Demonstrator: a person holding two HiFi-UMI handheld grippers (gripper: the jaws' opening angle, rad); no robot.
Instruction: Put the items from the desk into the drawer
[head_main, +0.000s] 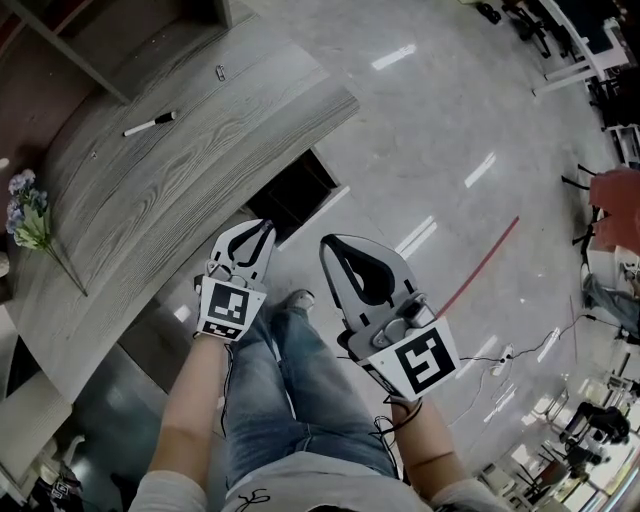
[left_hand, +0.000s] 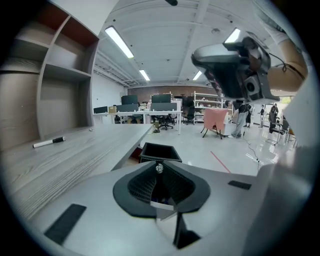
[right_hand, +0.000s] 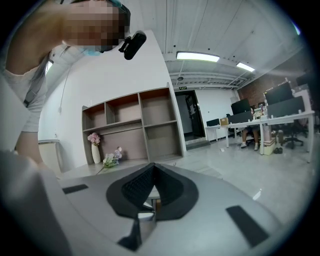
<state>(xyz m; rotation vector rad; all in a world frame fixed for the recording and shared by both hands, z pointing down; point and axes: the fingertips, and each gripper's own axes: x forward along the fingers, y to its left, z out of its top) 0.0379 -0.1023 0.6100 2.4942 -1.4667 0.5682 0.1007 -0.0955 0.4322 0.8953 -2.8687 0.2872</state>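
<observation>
A marker pen lies on the grey wooden desk, far from both grippers; it also shows as the marker pen in the left gripper view. A small dark item lies further back on the desk. A bunch of artificial flowers rests near the desk's left end. The dark open drawer sits under the desk edge. My left gripper hovers just off that edge, shut and empty. Beside it, over the floor, my right gripper is also shut and empty.
A shelf unit stands behind the desk, with a vase of flowers at its left. Glossy floor with a red line lies to the right. Office desks and chairs fill the far room. The person's legs are below.
</observation>
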